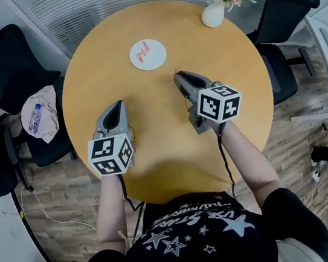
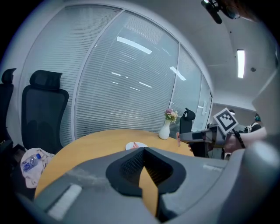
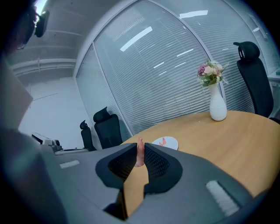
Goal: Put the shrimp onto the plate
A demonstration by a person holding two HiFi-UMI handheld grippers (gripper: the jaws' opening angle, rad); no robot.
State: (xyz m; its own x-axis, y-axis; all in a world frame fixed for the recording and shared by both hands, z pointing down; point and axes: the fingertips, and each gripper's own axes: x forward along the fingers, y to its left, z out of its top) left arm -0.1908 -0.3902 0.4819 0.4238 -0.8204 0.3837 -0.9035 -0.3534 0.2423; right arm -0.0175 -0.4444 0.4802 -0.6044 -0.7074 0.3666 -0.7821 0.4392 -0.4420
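Pink shrimp (image 3: 140,155) pinched upright in right gripper (image 3: 140,147), over round wooden table (image 1: 173,150). Left gripper (image 2: 143,149) jaws together, empty. White round plate (image 1: 156,60) carries second shrimp (image 1: 143,50).

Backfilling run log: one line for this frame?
right tongs: shut on shrimp, short of plate | left tongs: shut, empty | step: place pending

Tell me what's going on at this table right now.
A person holds a gripper in each hand over a round wooden table. The right gripper has its fingers closed on a pink shrimp, raised off the table and short of the white plate, where another shrimp already lies. The left gripper is shut and empty, off to the side.
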